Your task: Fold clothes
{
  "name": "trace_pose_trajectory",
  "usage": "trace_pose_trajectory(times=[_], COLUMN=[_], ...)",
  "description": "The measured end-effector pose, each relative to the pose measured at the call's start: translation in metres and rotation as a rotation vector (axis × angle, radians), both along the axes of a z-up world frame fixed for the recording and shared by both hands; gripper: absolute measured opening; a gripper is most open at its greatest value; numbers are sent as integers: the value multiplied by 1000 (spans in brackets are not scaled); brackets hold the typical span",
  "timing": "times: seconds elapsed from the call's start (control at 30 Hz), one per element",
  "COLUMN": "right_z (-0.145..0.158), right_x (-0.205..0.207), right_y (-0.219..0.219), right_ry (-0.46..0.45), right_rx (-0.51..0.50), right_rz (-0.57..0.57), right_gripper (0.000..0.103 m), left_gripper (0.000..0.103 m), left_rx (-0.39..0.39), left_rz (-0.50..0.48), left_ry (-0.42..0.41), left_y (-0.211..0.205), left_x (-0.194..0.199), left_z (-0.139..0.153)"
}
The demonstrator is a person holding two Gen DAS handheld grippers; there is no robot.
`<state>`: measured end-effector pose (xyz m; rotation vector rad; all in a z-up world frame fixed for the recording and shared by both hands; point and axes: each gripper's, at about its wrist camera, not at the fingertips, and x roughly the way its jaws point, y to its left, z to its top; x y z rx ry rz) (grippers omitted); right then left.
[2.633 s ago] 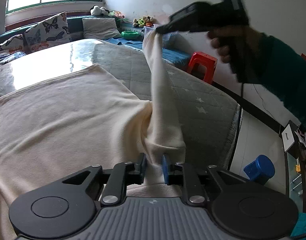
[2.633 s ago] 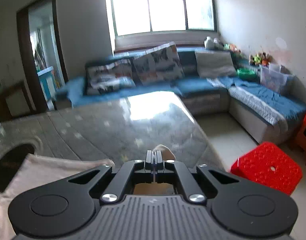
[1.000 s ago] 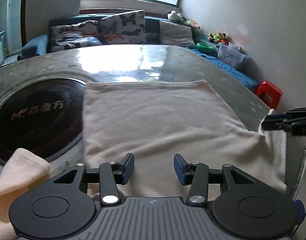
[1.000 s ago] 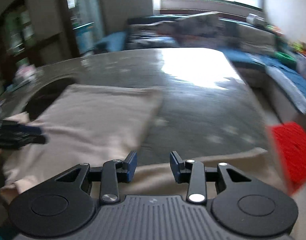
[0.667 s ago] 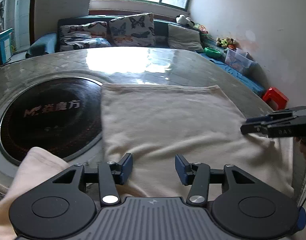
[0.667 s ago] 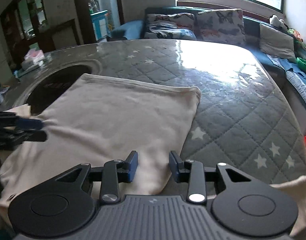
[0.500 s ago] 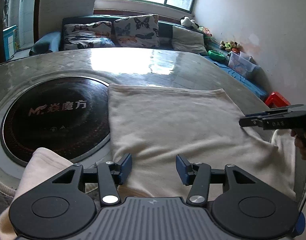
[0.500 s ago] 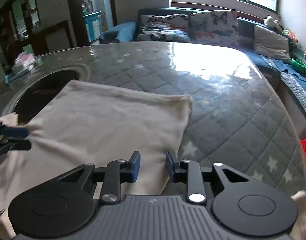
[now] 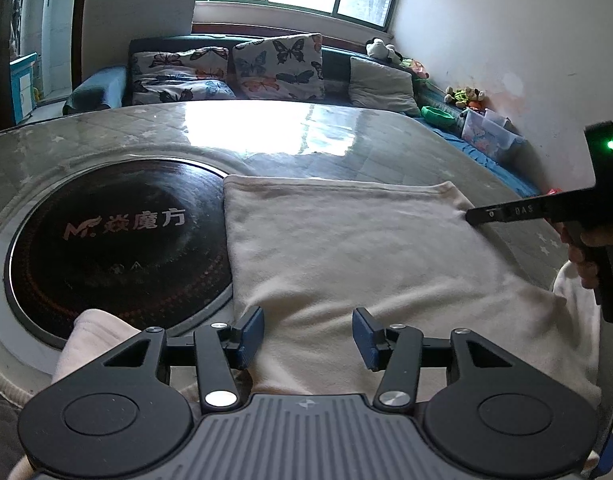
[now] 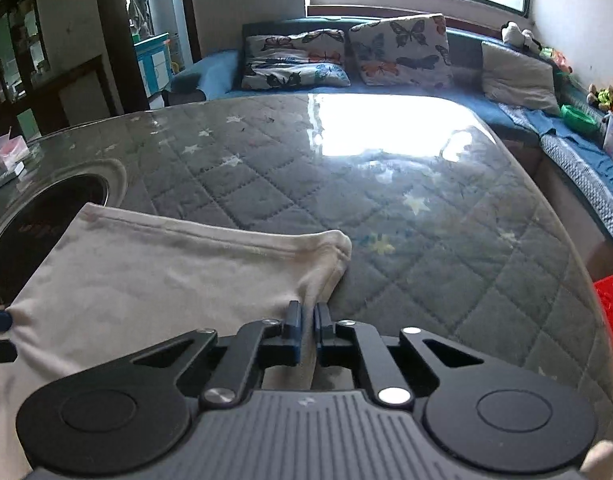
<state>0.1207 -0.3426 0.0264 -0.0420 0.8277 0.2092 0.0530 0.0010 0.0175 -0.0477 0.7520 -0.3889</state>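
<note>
A cream garment (image 9: 346, 248) lies spread flat on the quilted table (image 9: 378, 160); it also shows in the right wrist view (image 10: 146, 276). My left gripper (image 9: 308, 332) is open just above the garment's near left edge, with nothing between its fingers. My right gripper (image 10: 307, 326) is shut on the garment's right edge, close to the far right corner (image 10: 338, 248). In the left wrist view the right gripper (image 9: 506, 214) reaches in from the right at that edge, with a sleeve (image 9: 574, 296) hanging below the hand.
A round dark glass plate with lettering (image 9: 114, 240) is set into the table at the left, partly under the garment. A cream sleeve (image 9: 94, 336) lies at the near left. A sofa with butterfly cushions (image 9: 274, 68) stands behind. A red stool (image 10: 612, 304) stands right of the table.
The right gripper has moved forward along the garment's right edge and closed on it. The left gripper stayed open and shifted slightly over the near left edge.
</note>
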Motion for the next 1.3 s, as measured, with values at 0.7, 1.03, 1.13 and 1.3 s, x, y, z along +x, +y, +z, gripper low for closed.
trace_pose_trajectory(times=[0.7,1.03,1.13,1.3], right_z=[25,11,7,5], right_x=[-38,-105,-110,-112], right_y=[47,95,99,97], right_ry=[-41,-14,1,11], right_rx=[-68,-106,-103,-92], right_rz=[213,397,400,382], right_gripper=[44,56,57,61], left_gripper=[53,53,48,22], left_rx=[107,201,210,225], left_rz=[140,142,162,209], left_ry=[-95,-43,-16,-26], left_y=[37,48,53,65], left_x=[-35,-36,-34,-40], left_z=[32,21,15,10])
